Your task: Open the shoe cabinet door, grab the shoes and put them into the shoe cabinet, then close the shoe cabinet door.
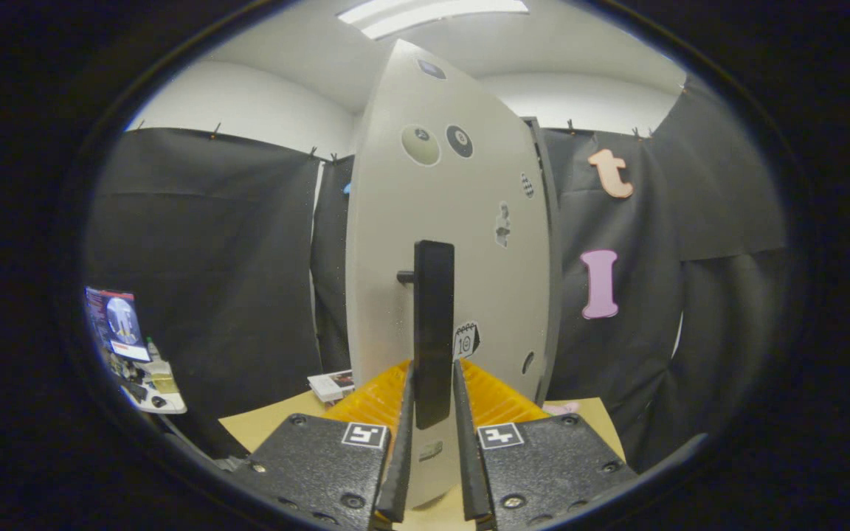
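Black-draped booth under a white ceiling with a strip light at 12 o'clock; tan worktop (277, 424) below.

Nearest: tongs (434, 402), fingers nearly closed, one on either side of the lower end of the door handle (434, 324). Both appear to touch it, so a pinch grip seems likely, though actual pressure cannot be confirmed.

Handle: dark upright bar, standing off the door on a short stub visible at its 9 o'clock. Looks rigid and smooth-faced; judged a sound place to grip, though the flat sides could slip if the pull goes off-line.

Shoe cabinet door (462, 221): pale panel with a few stickers, rising just beyond the handle. It reads as a stiff, light board on a side hinge, so it should swing rather than resist; a steady arc following the hinge would suit better than a straight tug. Whether it is ajar or flush with the dark cabinet frame (552, 280) at its 3 o'clock edge cannot be told.

Containers: yellow ribbed tray (377, 398) sits at the door's foot behind the fingers; contents hidden. Cabinet interior hidden.

Farther: small white box (330, 385) at 9 o'clock of the tray. Shelf of clutter (146, 380) beyond that, against the cloth.
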{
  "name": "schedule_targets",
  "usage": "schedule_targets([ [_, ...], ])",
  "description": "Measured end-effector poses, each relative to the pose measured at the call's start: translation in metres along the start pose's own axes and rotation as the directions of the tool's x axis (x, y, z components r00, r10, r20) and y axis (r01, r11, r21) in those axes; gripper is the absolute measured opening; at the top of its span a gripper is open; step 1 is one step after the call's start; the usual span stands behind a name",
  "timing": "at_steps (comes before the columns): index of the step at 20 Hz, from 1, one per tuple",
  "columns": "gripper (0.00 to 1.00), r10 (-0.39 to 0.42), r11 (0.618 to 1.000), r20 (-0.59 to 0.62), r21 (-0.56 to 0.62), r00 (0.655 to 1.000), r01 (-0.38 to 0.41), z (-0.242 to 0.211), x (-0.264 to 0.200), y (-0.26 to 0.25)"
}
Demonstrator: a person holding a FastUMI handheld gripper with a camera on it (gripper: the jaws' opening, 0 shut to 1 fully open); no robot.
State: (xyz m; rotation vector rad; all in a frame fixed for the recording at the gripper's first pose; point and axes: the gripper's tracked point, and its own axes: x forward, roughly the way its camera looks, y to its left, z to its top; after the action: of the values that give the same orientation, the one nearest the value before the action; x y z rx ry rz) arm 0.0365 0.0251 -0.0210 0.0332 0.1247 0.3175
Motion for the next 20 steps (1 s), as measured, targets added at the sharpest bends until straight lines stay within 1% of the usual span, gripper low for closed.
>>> schedule_targets([
  [3,0.32,-0.097,0.995,0.007,0.009,0.995,0.097,-0.011,-0.018,-0.011],
  [5,0.32,-0.18,0.984,0.009,0.017,0.984,0.179,-0.016,-0.031,-0.019],
  [7,0.33,-0.234,0.972,0.033,0.018,0.972,0.233,-0.017,-0.041,-0.023],
  [8,0.36,-0.265,0.964,0.041,0.022,0.963,0.264,-0.018,-0.049,-0.025],
  [9,0.43,-0.316,0.949,0.047,0.027,0.948,0.315,-0.021,-0.057,-0.036],
  [10,0.59,-0.409,0.913,0.051,0.032,0.911,0.408,-0.019,-0.064,-0.056],
  [11,0.59,-0.48,0.877,0.066,0.031,0.875,0.479,-0.018,-0.076,-0.075],
  [12,0.62,-0.481,0.877,0.087,0.027,0.872,0.481,-0.013,-0.082,-0.076],
  [13,0.66,-0.459,0.888,0.107,0.03,0.882,0.459,-0.011,-0.082,-0.069],
  [14,0.8,-0.452,0.892,0.107,0.033,0.885,0.451,-0.012,-0.086,-0.066],
  [15,0.85,-0.446,0.895,0.107,0.035,0.888,0.445,-0.017,-0.085,-0.058],
  [20,0.9,-0.355,0.934,0.111,0.0,0.928,0.358,-0.034,-0.065,-0.015],
])
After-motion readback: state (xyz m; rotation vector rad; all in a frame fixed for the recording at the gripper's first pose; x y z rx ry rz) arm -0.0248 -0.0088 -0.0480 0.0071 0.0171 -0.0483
